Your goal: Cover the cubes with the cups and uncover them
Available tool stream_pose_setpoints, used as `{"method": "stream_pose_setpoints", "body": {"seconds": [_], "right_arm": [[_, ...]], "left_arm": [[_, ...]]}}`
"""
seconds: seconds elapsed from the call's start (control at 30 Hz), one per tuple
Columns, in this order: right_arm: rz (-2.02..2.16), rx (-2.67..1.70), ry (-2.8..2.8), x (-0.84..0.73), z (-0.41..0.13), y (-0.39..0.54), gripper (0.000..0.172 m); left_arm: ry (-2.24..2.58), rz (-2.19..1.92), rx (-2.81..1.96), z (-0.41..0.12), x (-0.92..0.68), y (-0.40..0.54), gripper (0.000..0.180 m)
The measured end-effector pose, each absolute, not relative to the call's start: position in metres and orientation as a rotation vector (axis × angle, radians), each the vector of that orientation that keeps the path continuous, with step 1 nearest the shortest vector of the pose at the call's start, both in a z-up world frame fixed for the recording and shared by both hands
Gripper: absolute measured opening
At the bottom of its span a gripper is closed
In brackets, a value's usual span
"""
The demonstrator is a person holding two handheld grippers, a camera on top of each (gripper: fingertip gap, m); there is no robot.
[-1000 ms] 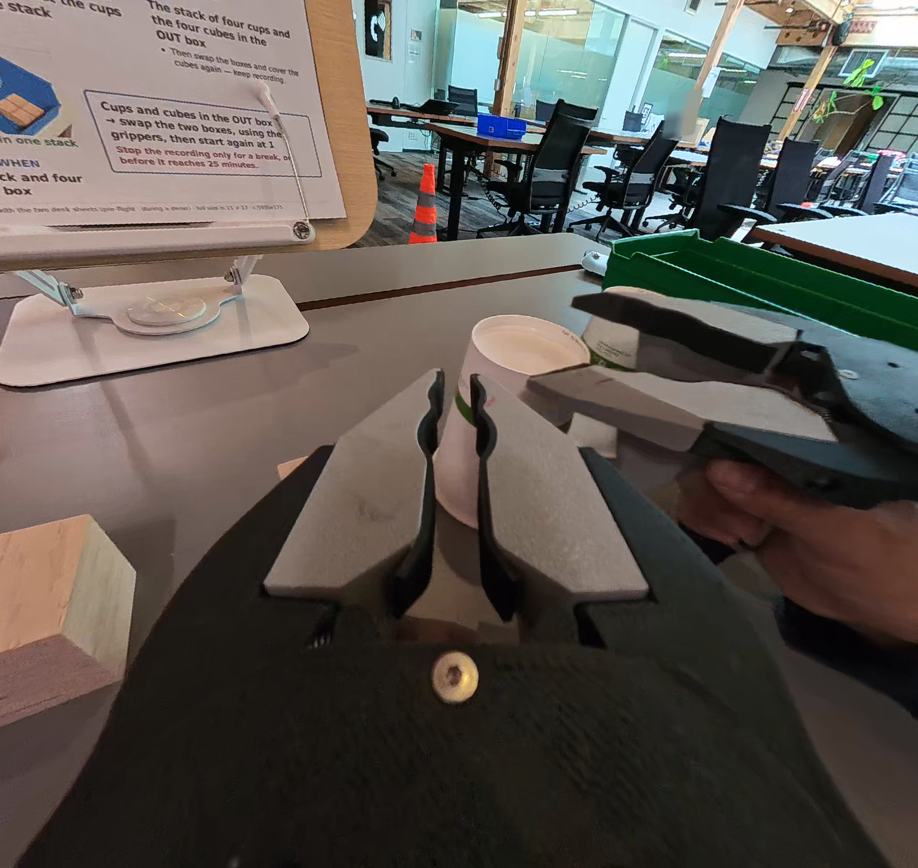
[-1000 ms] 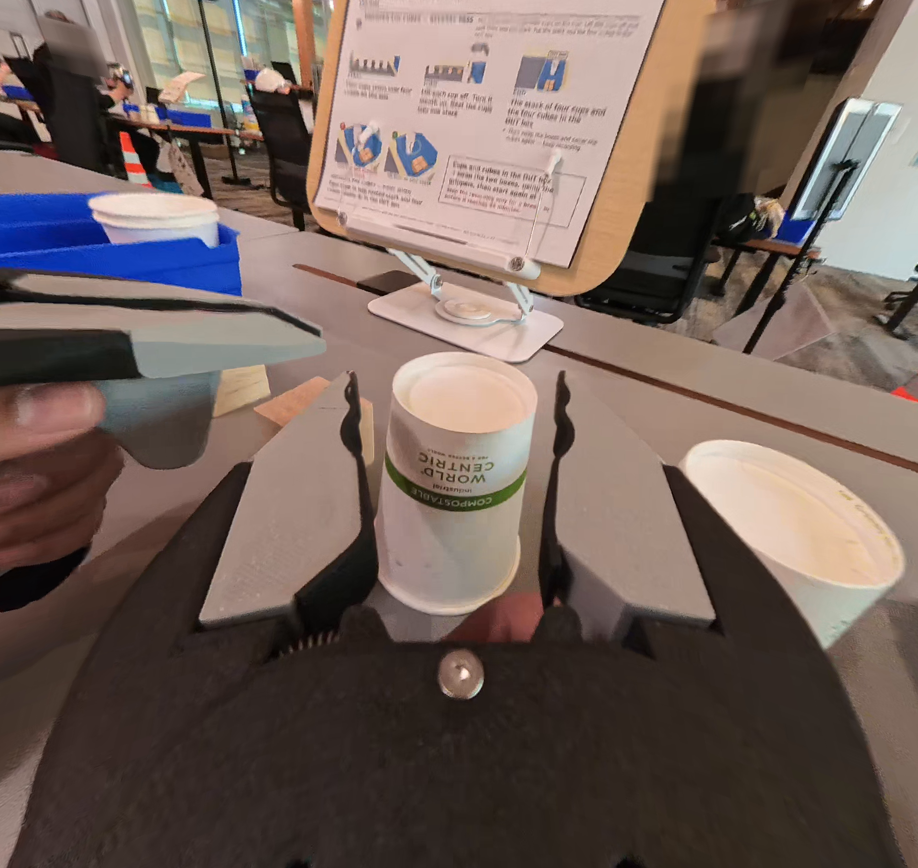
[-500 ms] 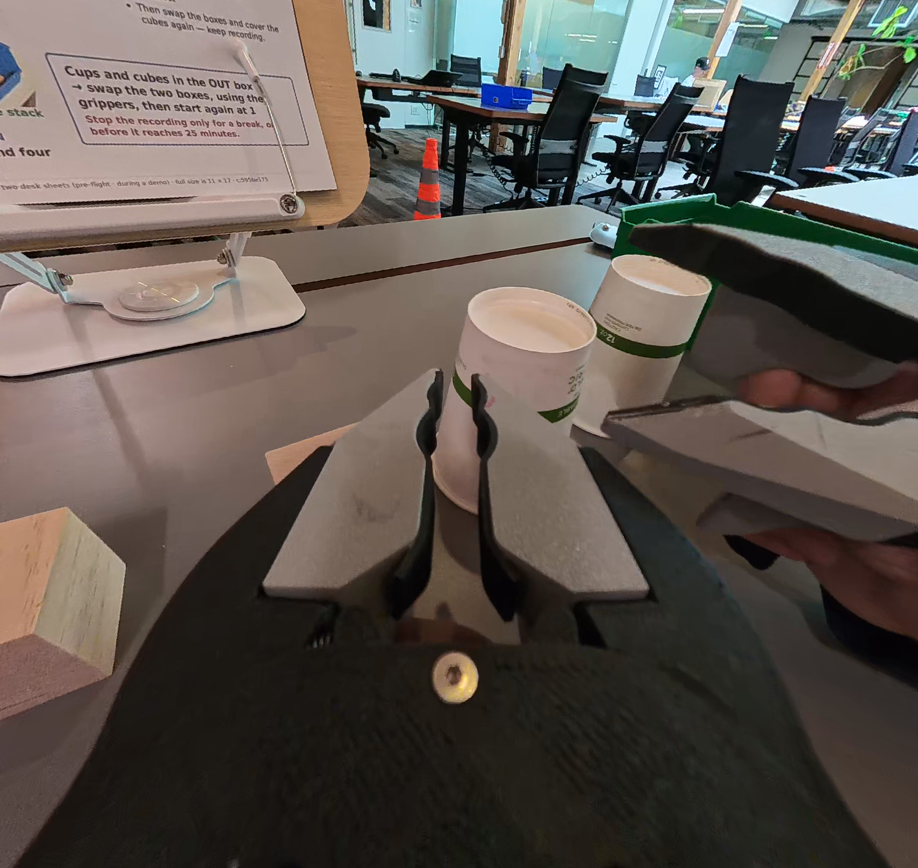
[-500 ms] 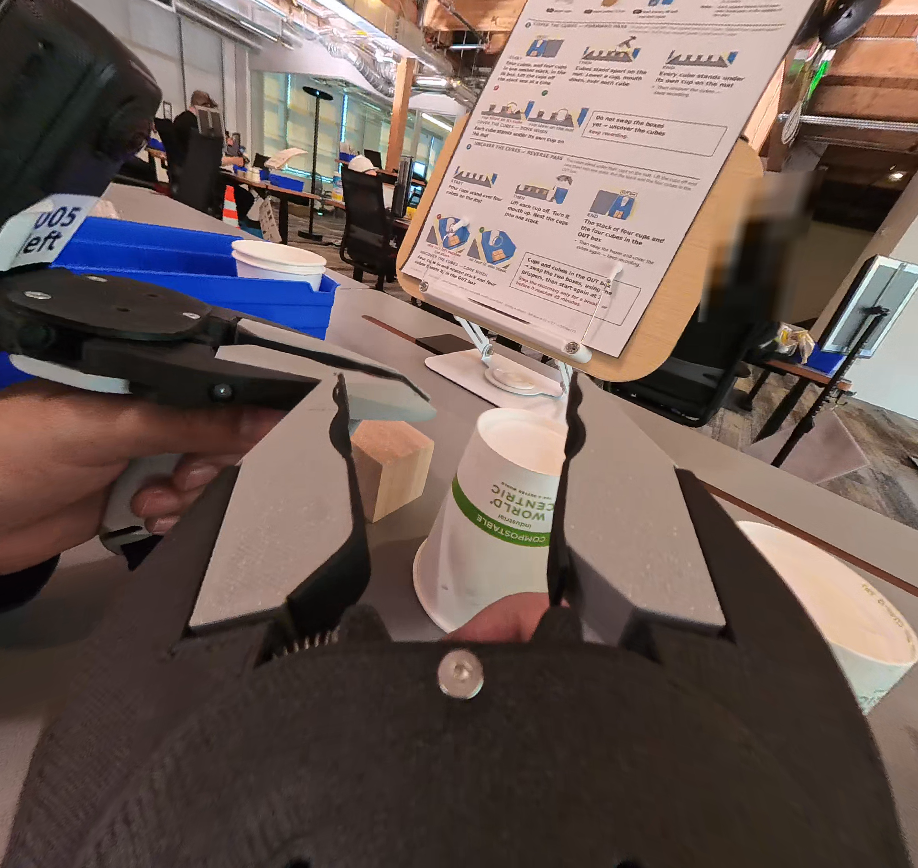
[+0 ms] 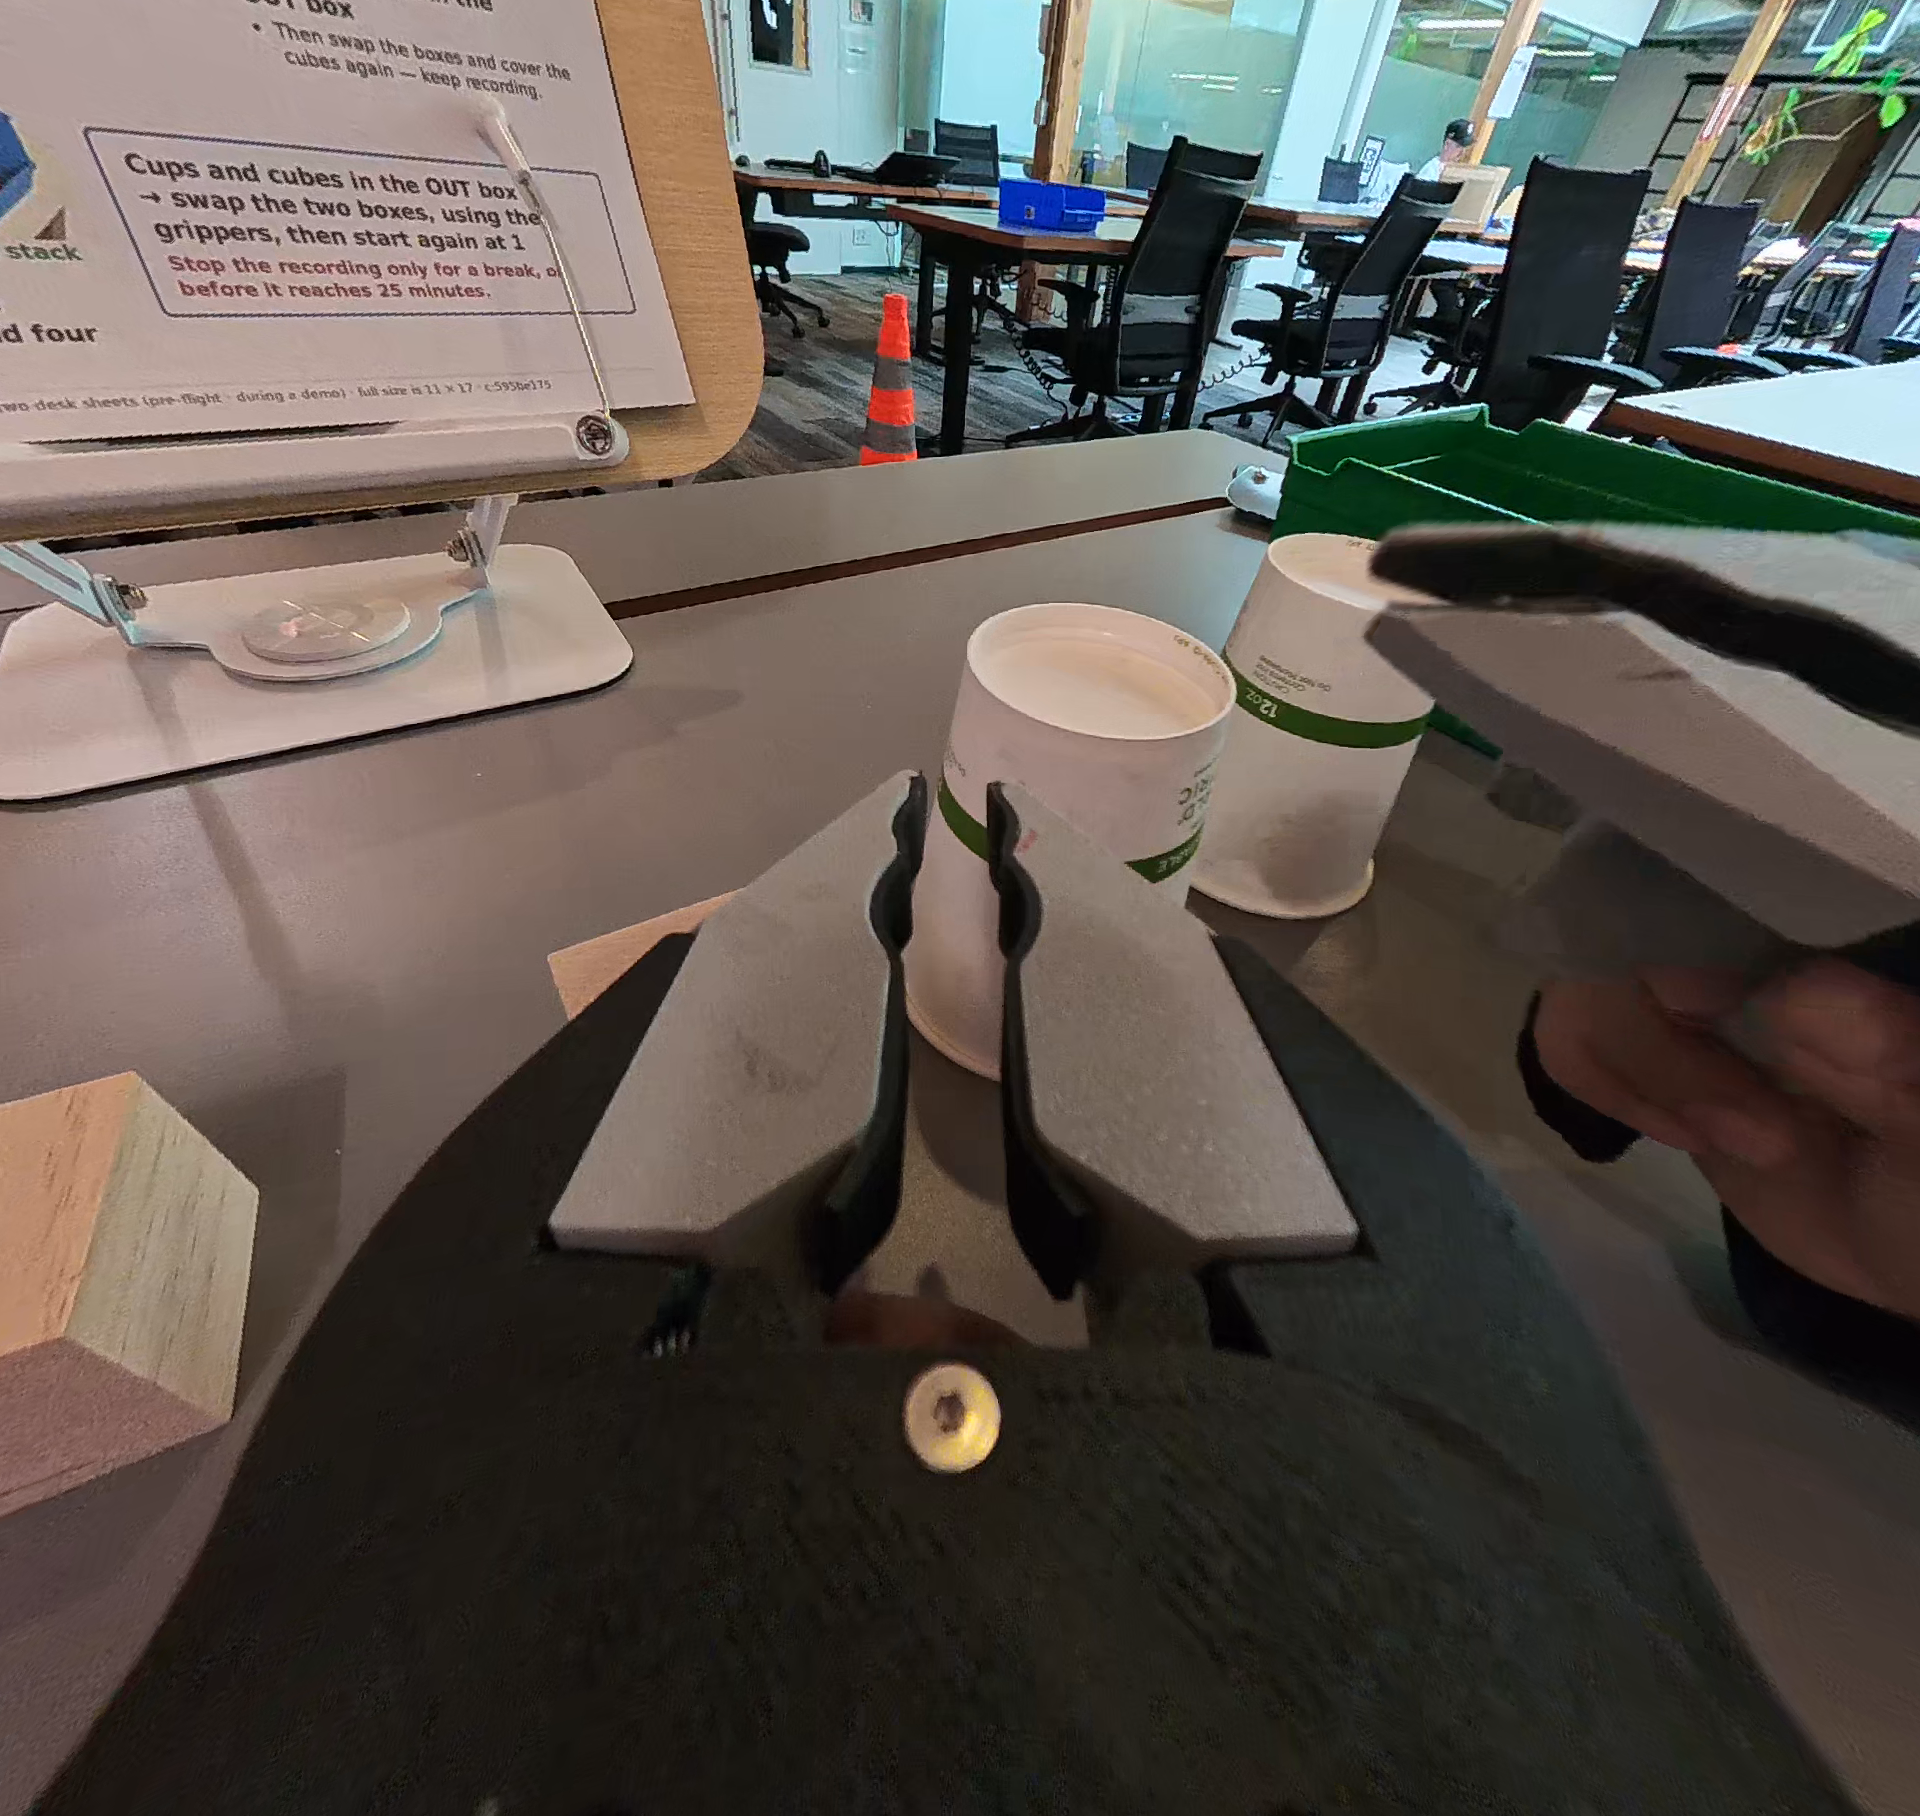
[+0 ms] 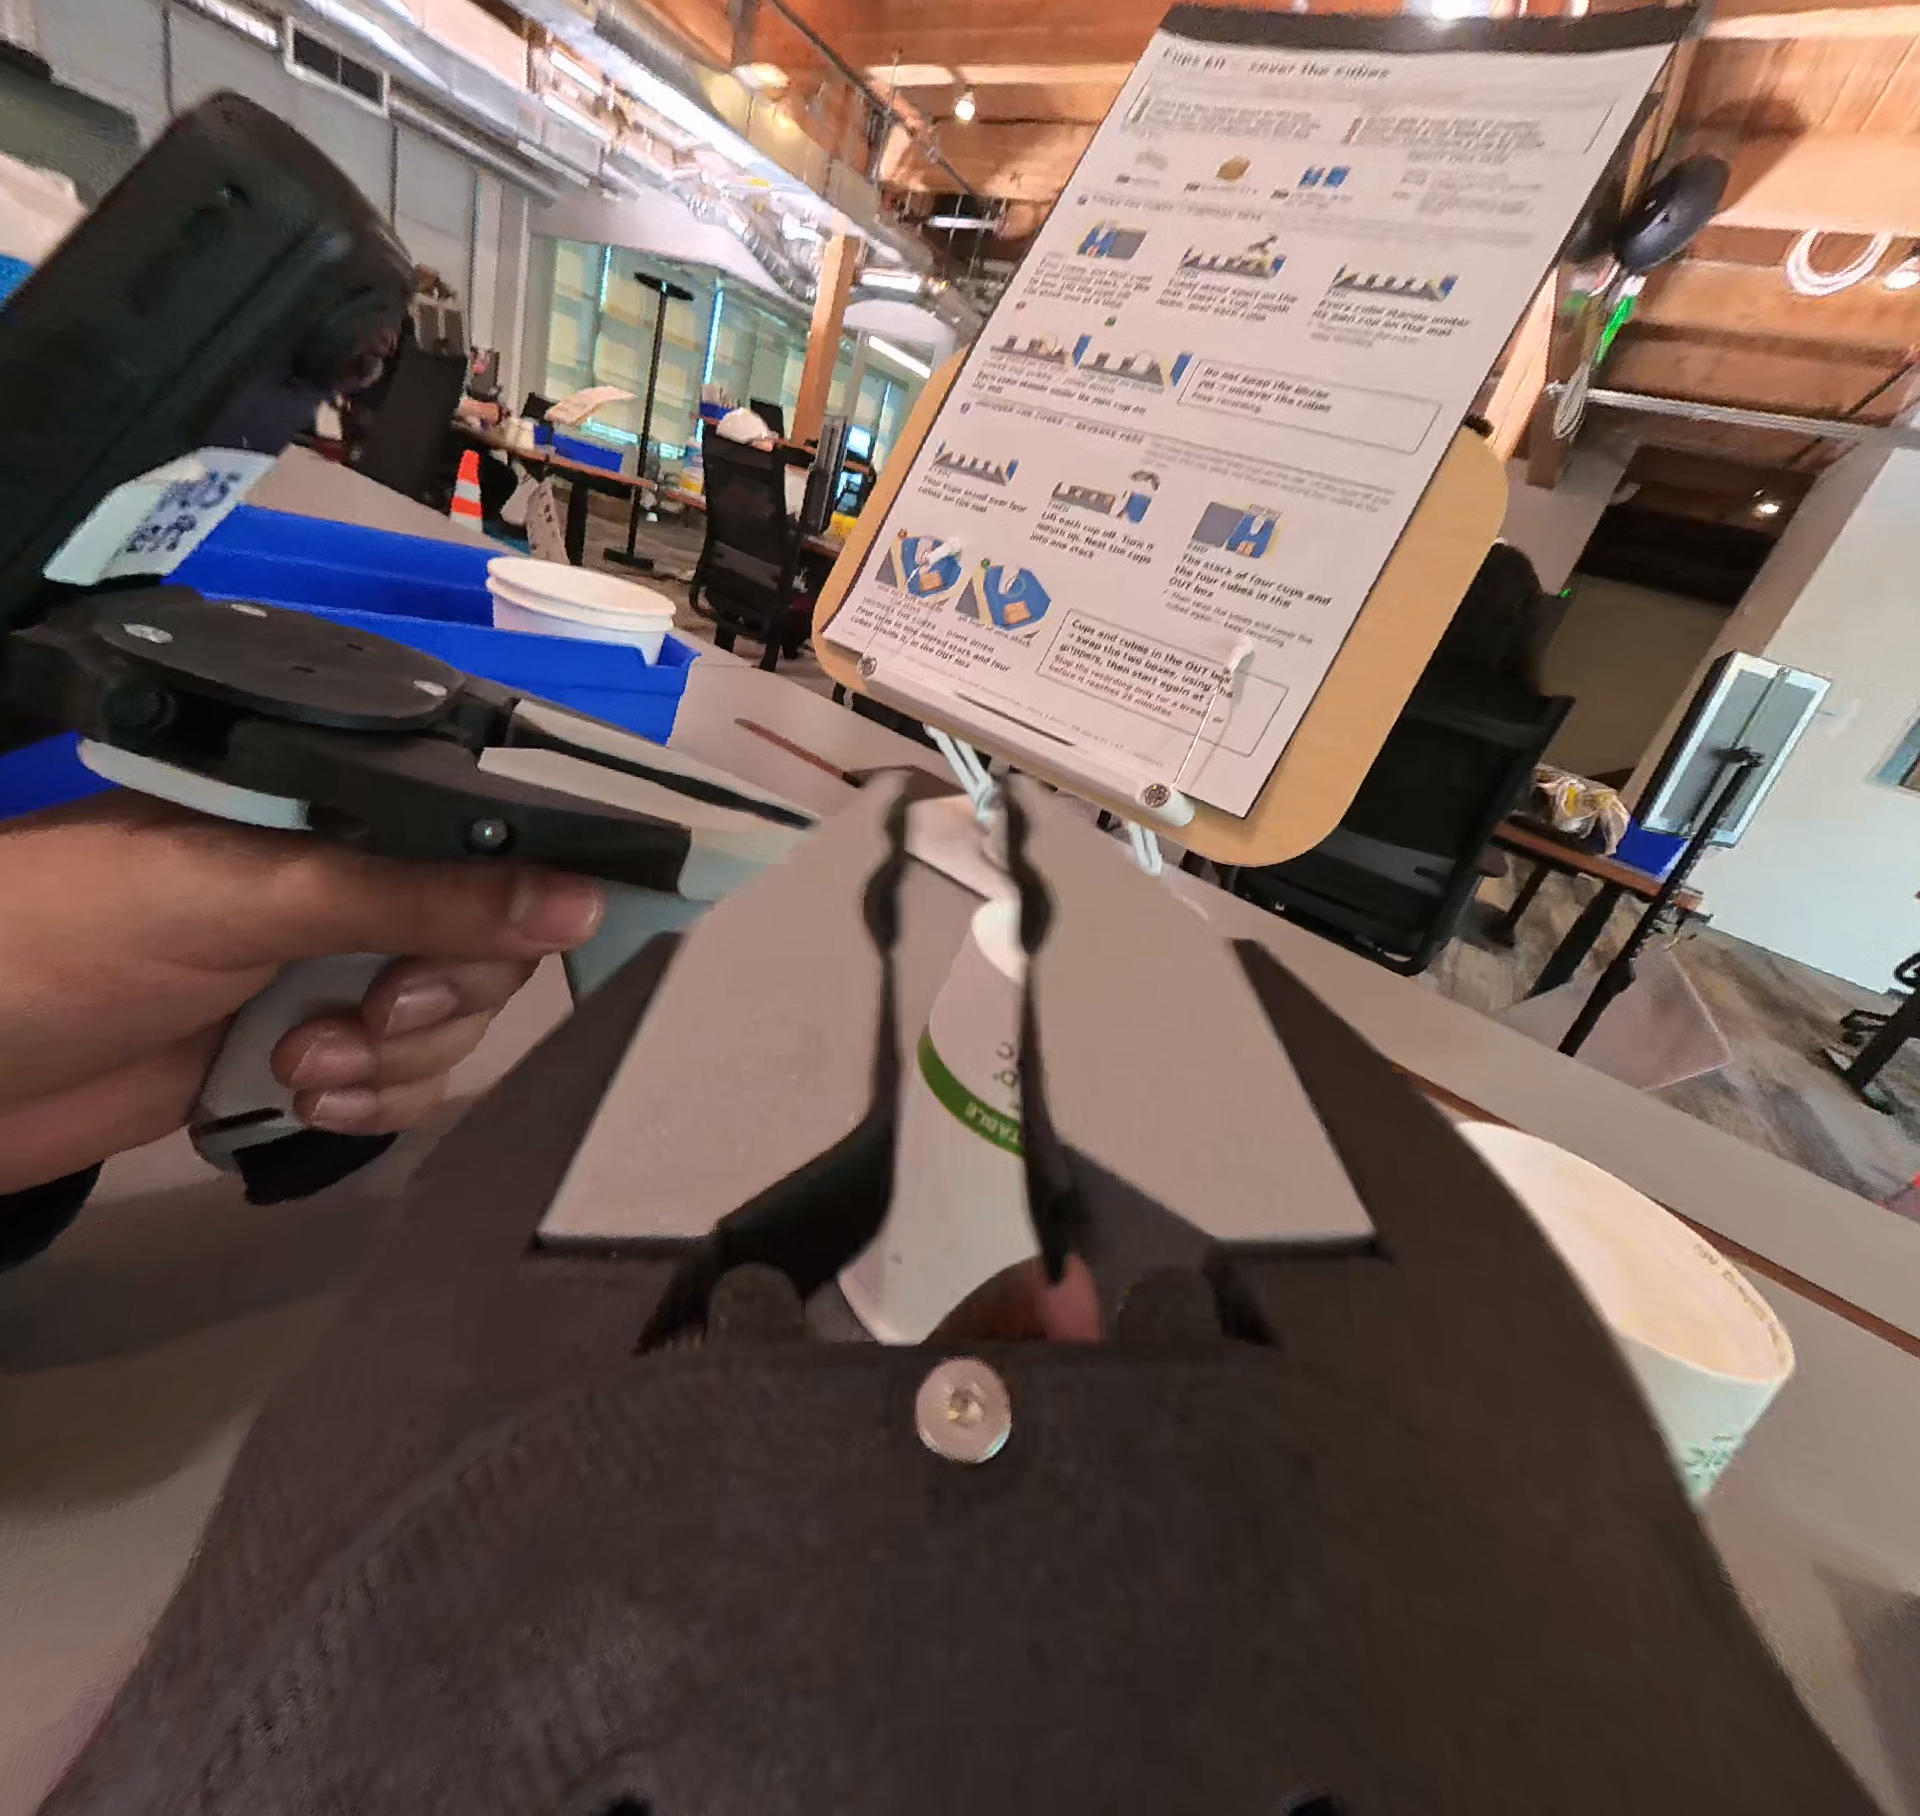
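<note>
In the left wrist view, my left gripper is shut with only a thin slit between the fingers and nothing in it. An upside-down white paper cup with a green band stands on the grey table just beyond the tips. A second upside-down cup stands behind it. My right gripper hovers above that cup with its fingers together. In the right wrist view, my right gripper is shut and raised, and a cup shows below through the slit. A wooden cube lies at the near left.
An instruction sheet on a stand stands at the back of the table, also in the right wrist view. A green bin is at the far right. A blue bin holds a cup. Another cup stands right.
My right gripper rose and tilted up, and its wide-open jaws closed. The cup that stood between its fingers stays on the table. My left gripper stayed shut and barely moved.
</note>
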State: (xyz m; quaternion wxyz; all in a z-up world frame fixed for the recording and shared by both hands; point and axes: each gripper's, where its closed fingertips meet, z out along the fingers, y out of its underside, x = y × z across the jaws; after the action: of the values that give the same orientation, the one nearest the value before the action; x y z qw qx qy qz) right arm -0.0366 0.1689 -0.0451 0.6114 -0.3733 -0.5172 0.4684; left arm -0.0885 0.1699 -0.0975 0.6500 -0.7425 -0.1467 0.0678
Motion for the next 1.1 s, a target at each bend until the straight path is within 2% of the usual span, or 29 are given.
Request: {"method": "stream_pose_setpoints", "body": {"seconds": [0.07, 0.1, 0.17, 0.2, 0.27, 0.3, 0.4, 0.47, 0.53, 0.77, 0.87, 0.93, 1.0, 1.1], "right_arm": [[1.091, -0.873, -1.192, -0.037, -0.046, 0.169, 0.029], [1.08, -0.867, -1.229, -0.038, -0.049, 0.166, 0.0], [1.062, -0.86, -1.245, -0.038, -0.051, 0.165, 0.0], [1.064, -0.867, -1.229, -0.038, -0.05, 0.167, 0.005], [1.072, -0.903, -1.239, -0.04, -0.053, 0.168, 0.019], [1.073, -0.894, -1.267, -0.041, -0.055, 0.166, 0.0], [1.064, -0.883, -1.263, -0.04, -0.055, 0.166, 0.0], [1.072, -0.905, -1.266, -0.042, -0.057, 0.166, 0.025], [1.074, -0.919, -1.292, -0.044, -0.062, 0.166, 0.023], [1.07, -0.922, -1.303, -0.044, -0.064, 0.163, 0.021], [1.067, -0.907, -1.304, -0.042, -0.062, 0.159, 0.02], [1.059, -0.893, -1.307, -0.042, -0.062, 0.157, 0.019], [1.049, -0.885, -1.315, -0.042, -0.062, 0.155, 0.019], [1.048, -0.879, -1.323, -0.042, -0.063, 0.153, 0.019]], "left_arm": [[-0.337, 0.156, -1.687, -0.098, -0.089, 0.17, 0.011], [-0.339, 0.157, -1.686, -0.098, -0.089, 0.17, 0.012], [-0.334, 0.16, -1.682, -0.097, -0.089, 0.169, 0.005], [-0.323, 0.16, -1.677, -0.096, -0.088, 0.169, 0.0], [-0.321, 0.16, -1.679, -0.096, -0.087, 0.17, 0.0], [-0.323, 0.164, -1.683, -0.097, -0.088, 0.17, 0.001], [-0.326, 0.186, -1.681, -0.096, -0.089, 0.169, 0.017], [-0.332, 0.239, -1.668, -0.09, -0.095, 0.165, 0.021], [-0.35, 0.26, -1.629, -0.081, -0.099, 0.157, 0.025], [-0.366, 0.398, -1.55, 0.011, -0.143, 0.078, 0.029], [-0.436, 0.571, -1.488, 0.066, -0.196, 0.02, 0.022], [-0.481, 0.611, -1.51, 0.085, -0.228, -0.008, 0.021], [-0.5, 0.536, -1.646, 0.077, -0.248, -0.018, 0.025], [-0.53, 0.502, -1.917, 0.031, -0.273, -0.022, 0.03]]}}
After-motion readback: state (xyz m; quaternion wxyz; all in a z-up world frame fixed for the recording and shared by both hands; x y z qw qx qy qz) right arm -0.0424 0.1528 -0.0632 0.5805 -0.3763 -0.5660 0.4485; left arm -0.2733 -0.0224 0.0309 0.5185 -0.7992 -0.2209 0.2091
